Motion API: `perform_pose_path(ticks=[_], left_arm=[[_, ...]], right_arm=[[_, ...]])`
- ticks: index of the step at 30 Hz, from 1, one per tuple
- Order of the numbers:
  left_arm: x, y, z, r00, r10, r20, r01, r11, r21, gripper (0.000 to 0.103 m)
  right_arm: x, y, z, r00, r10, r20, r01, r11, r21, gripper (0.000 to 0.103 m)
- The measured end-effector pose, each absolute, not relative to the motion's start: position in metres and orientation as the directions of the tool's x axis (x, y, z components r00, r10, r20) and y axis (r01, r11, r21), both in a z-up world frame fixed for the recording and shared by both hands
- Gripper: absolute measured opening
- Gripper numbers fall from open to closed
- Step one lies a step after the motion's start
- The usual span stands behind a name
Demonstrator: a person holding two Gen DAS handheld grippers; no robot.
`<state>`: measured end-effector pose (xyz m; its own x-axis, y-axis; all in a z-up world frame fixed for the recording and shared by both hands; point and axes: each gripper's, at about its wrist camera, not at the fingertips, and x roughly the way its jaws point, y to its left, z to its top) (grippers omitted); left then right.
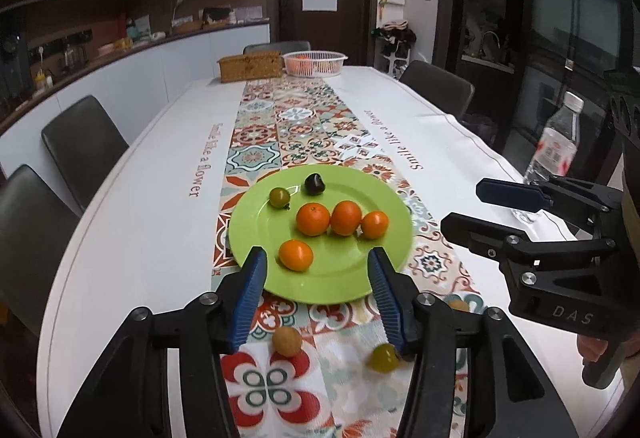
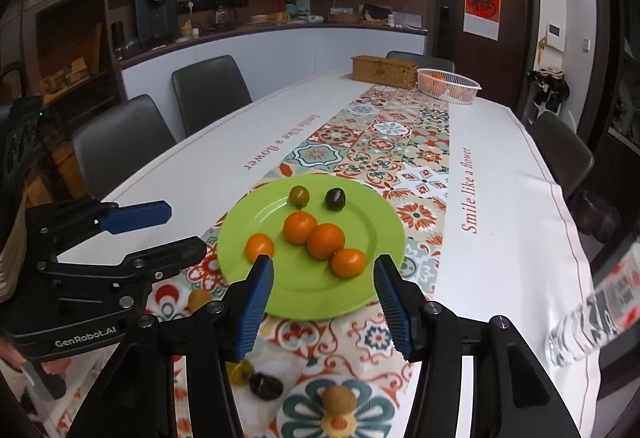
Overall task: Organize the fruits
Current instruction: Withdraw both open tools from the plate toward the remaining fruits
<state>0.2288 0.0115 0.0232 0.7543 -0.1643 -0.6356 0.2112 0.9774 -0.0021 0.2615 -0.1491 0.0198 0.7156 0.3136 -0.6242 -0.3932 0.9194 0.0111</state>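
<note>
A green plate sits on the patterned runner and holds several oranges, a green fruit and a dark fruit. My left gripper hovers open over the plate's near rim, gripping nothing. My right gripper is also open and empty, just to its right. Loose on the runner in front of the plate lie a tan fruit, a green fruit, a dark fruit and a brown fruit.
A clear water bottle stands near the table's right edge. At the far end are a white basket with fruit and a wicker box. Dark chairs line both sides.
</note>
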Motion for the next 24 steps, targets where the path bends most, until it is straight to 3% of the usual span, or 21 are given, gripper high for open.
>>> perform_pose_path(ticks=[6,9,12,24], left_arm=[[0.205,0.004,0.029,0.770,-0.166,-0.617,0.220,0.975,0.012,0.062],[0.196,-0.002,0.029,0.772,-0.162,-0.615,0.228,0.973,0.029,0.063],[0.189,-0.008,0.025,0.767,-0.156,-0.623,0.235,0.971,0.046,0.066],[0.177,-0.015,-0.014,0.696,-0.145,-0.704,0.258,0.965,0.056,0.066]], right_arm=[[0.238,-0.161,0.023,0.724,0.312,-0.615,-0.378,0.925,0.024,0.054],[0.227,-0.167,0.021,0.726,0.308,-0.615,-0.362,0.931,0.039,0.060],[0.219,-0.173,0.017,0.721,0.305,-0.623,-0.350,0.935,0.053,0.060],[0.210,-0.185,-0.022,0.646,0.270,-0.714,-0.316,0.946,0.072,0.060]])
